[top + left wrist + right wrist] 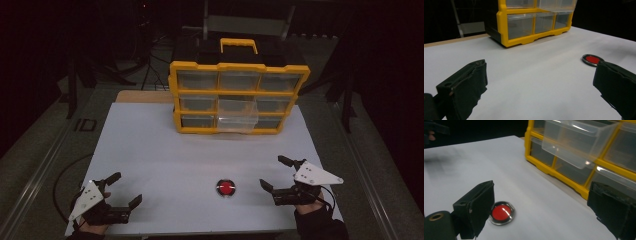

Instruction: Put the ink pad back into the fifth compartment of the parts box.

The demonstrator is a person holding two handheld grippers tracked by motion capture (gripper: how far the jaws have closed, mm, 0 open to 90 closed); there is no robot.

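Lying on the counter [165,150], the red button [226,188] is nearer the right gripper [275,173], whose jaws are released like those of the left gripper [125,188].

A small round red disc with a shiny metal rim [226,188] is seen lying flat near the worktop's near edge. A yellow-framed cabinet of clear drawers [238,96] stands at the far edge, its middle drawer [238,116] pulled out.

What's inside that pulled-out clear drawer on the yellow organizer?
The pulled-out drawer of the yellow organizer looks empty through its clear walls. Its back end, inside the frame, is hidden.
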